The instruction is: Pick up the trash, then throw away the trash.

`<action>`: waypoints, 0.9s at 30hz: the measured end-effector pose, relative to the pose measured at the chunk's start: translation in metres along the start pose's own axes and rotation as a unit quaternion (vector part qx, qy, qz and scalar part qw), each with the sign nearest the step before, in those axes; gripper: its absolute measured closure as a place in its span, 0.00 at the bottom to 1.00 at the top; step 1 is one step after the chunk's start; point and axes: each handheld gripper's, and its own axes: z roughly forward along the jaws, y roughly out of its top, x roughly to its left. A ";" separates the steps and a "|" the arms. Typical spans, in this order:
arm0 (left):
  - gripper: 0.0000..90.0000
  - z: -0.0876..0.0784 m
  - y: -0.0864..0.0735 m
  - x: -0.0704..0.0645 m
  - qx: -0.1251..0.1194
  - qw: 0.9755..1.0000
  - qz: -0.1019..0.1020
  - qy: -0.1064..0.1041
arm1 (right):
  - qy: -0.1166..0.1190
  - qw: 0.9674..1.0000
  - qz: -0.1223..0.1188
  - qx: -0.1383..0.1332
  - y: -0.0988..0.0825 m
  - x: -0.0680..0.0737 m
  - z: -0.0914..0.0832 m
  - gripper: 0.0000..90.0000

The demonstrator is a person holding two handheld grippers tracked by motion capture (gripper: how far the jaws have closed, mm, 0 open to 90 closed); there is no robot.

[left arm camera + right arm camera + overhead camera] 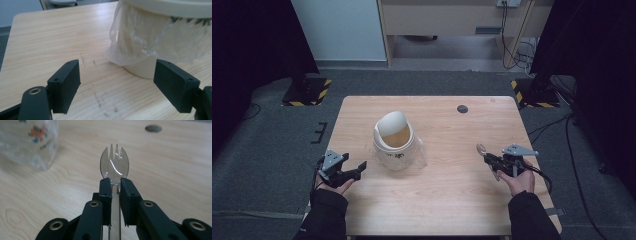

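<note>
Spork [114, 166], clear plastic, pinched by its handle between the closed jaws of the right gripper [488, 158], tines out ahead and clear of the wood. Held at the right of the table [452, 200], well apart from the tub [395, 145]; probably kept out there so the head stays clean and free to swing toward the food. Grip low on the handle, close under the bowl: good for control, little spare length for reaching deep.

Tub near table centre, slightly left, cream-coloured, with a loose clear plastic bag [140, 42] draped around its wall and spilling onto the wood. Lid [391, 122] tipped up at the far rim, mouth open, brownish contents visible from above. Likely propped so as to give a way in from the near side.

Left gripper [360, 168] at the near left, jaws spread wide, nothing between them, pointed at the tub's lower wall and the bag edge. Looks set to steady the tub while the spork goes in; not yet touching.

Dark round grommet [462, 109] at the far right of the table, out of the way.
</note>
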 end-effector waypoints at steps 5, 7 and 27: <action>0.23 -0.004 0.006 -0.002 -0.024 1.000 0.003 -0.001 | 0.020 0.999 0.018 -0.046 0.010 -0.002 -0.008 0.89; 0.23 -0.007 0.009 -0.003 -0.041 0.999 -0.002 -0.003 | 0.020 0.998 0.016 -0.056 0.013 -0.003 -0.011 0.89; 0.23 -0.030 0.056 -0.028 -0.140 0.990 0.005 -0.024 | 0.069 0.979 -0.001 -0.192 0.066 0.010 -0.043 0.89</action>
